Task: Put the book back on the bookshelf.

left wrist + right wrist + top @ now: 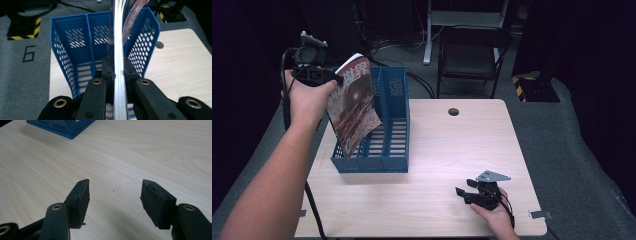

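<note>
The wooden table (pixel 437 150) bears a blue file rack (pixel 387 135) at its left. Above the rack's left slot hangs a magazine (pixel 354 105) — tilted, clamped in the left gripper (pixel 117 72). The right gripper (pixel 113 195) rests low over bare wood — jaws wide, nothing between them.

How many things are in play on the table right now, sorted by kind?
Magazine: 1
Blue file holder: 1
Grippers: 2, the left gripper and the right gripper
Total: 4
</note>
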